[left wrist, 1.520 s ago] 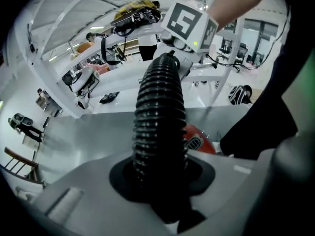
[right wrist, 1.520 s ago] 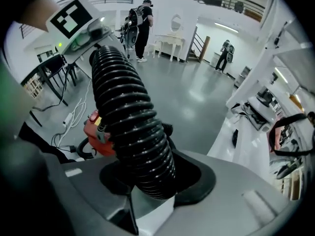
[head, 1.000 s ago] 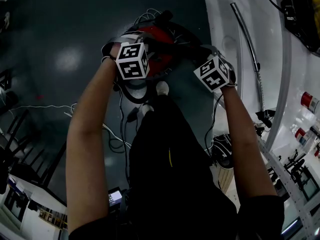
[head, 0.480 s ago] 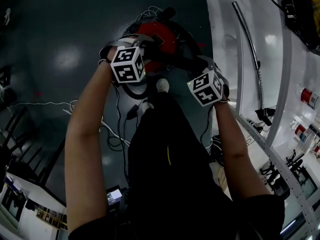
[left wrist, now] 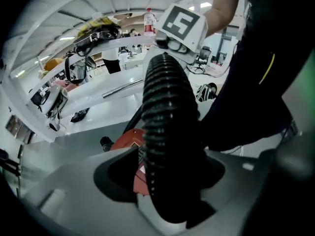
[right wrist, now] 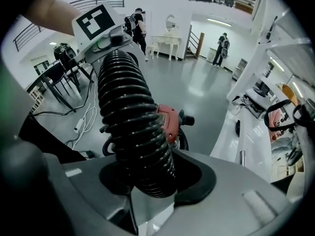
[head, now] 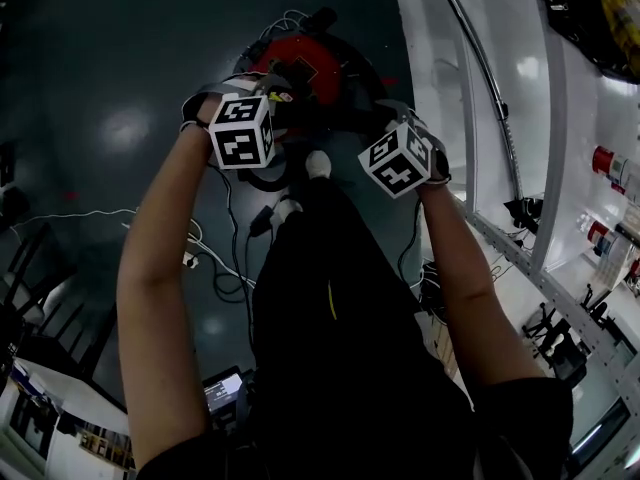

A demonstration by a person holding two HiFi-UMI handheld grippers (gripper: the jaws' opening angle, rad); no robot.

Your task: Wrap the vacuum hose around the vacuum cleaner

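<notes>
Black ribbed vacuum hose stretched between both claws, above red vacuum cleaner on floor at 12 o'clock in head view. Right claw clamped on hose. Left claw loose around hose, jaws just opening, gap on 9 o'clock side. White table at 2 o'clock, metal tube lying on it.

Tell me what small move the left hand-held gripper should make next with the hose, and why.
Probably draw the left hand-held gripper off the hose and regrip farther along. Its jaws have just been opening, with the hose loose between them, while the right hand-held gripper clamps it over the vacuum cleaner, so the next loop needs a fresh hold.
</notes>
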